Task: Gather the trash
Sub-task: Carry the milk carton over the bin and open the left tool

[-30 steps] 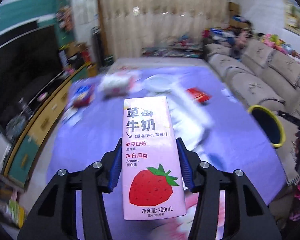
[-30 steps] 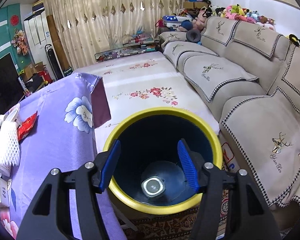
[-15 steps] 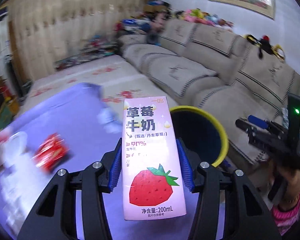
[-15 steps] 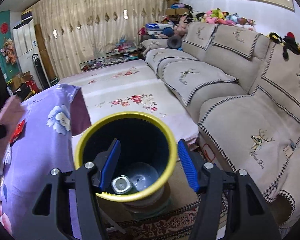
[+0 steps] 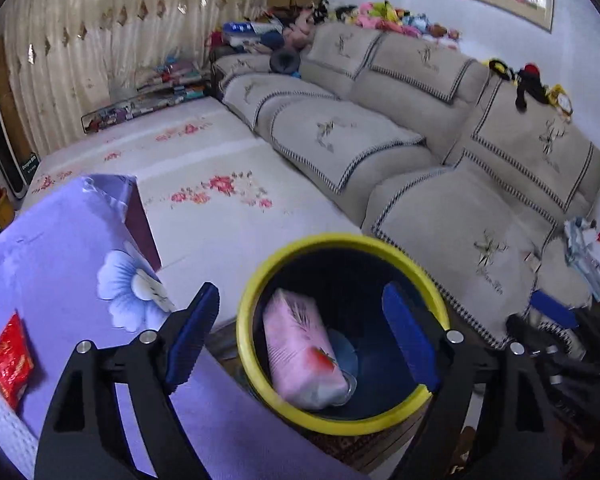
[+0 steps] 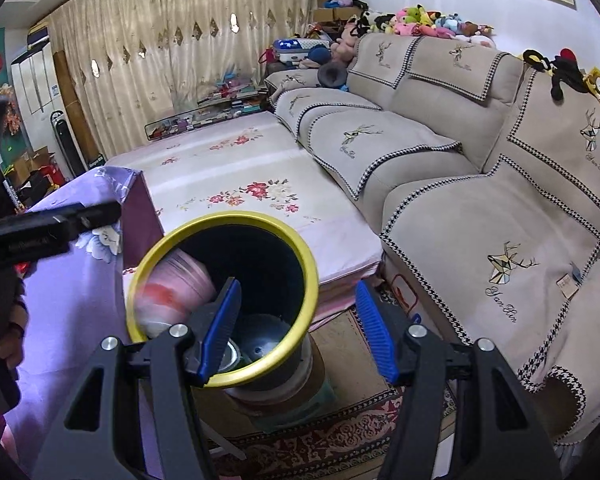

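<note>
The pink strawberry milk carton (image 5: 302, 354) lies inside the yellow-rimmed dark bin (image 5: 324, 240), blurred in the right wrist view (image 6: 172, 292). My left gripper (image 5: 304, 340) is open and empty, just above the bin's mouth. My right gripper (image 6: 298, 330) is open and empty, over the bin's (image 6: 228, 218) near right rim. A red snack wrapper (image 5: 10, 358) lies on the purple flowered tablecloth (image 5: 60, 264) at the left. A small round container (image 6: 230, 358) sits at the bin's bottom.
A beige sofa (image 6: 480, 168) runs along the right. A floral mat (image 5: 204, 168) covers the floor beyond the bin. A white foam net (image 5: 4, 432) lies on the table's left edge. The bin stands on a patterned rug (image 6: 320, 440).
My left gripper swung right from the table to over the bin, opened and let go of the milk carton, which now lies in the bin. My right gripper drew back slightly.
</note>
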`<action>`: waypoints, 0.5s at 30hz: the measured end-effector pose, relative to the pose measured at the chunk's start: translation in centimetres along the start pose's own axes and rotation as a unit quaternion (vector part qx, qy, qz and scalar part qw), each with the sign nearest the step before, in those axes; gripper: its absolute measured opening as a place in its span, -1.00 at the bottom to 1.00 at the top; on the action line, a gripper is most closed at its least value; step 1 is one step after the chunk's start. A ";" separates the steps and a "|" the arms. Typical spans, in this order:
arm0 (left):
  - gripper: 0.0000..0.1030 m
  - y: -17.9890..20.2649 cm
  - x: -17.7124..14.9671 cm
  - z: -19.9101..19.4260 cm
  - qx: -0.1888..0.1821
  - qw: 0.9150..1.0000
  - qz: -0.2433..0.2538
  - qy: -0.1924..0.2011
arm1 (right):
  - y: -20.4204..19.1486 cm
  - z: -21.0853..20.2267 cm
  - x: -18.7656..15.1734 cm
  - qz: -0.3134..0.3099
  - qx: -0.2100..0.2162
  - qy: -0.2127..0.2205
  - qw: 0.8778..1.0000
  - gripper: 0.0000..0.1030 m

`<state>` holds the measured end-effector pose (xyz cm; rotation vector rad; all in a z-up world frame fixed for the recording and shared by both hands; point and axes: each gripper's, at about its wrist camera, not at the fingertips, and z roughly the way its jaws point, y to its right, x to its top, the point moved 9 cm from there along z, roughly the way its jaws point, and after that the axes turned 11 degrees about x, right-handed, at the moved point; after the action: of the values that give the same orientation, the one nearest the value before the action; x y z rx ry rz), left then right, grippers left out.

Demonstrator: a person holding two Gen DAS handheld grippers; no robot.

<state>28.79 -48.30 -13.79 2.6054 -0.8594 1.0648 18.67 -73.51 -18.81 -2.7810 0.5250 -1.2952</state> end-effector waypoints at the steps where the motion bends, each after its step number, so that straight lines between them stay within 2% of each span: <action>1: 0.72 -0.4 0.0 -1.0 -0.002 1.000 -0.004 0.008 | -0.2 0.0 -0.1 -0.002 0.003 -0.001 1.000 0.10; 7: 0.83 -5.6 -1.5 -10.9 0.028 0.997 -0.027 0.071 | -3.5 0.9 -1.0 -0.024 0.028 -0.014 0.999 0.10; 11: 0.91 -10.5 -4.5 -17.2 0.063 0.992 -0.053 0.097 | -6.4 1.5 -1.5 -0.042 0.047 -0.024 0.998 0.10; 15: 0.91 -16.5 -8.5 -22.6 0.113 0.984 -0.085 0.104 | -10.4 2.2 -1.9 -0.067 0.072 -0.033 0.995 0.10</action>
<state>20.47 -22.48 -2.80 2.6219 -0.4858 1.4253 22.14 -63.32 -19.93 -2.7689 0.2340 -1.2057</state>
